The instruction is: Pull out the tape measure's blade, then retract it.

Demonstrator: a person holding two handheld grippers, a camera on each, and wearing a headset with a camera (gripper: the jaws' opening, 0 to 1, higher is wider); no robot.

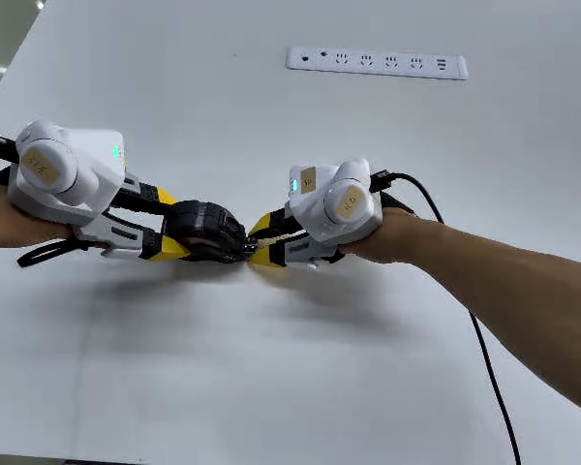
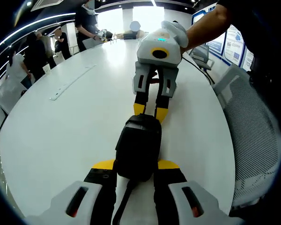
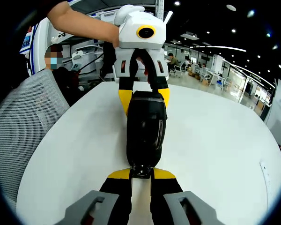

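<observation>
Blade hook hidden between right gripper (image 3: 141, 174) tips; jaws narrow, probably nipping it. Black tape (image 3: 146, 126) between both grippers, clamped at its sides by left gripper (image 2: 136, 165) jaws. Case label unreadable. White table (image 1: 271, 387) below, power strip (image 1: 376, 62) far back. Mesh chair (image 3: 28, 126), office, people (image 2: 35, 51) beyond.

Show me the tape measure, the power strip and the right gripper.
tape measure (image 1: 203, 231), head view, middle of its black case.
power strip (image 1: 376, 62), head view, middle of its white top face.
right gripper (image 1: 258, 242), head view, midway between its yellow fingertips.
</observation>
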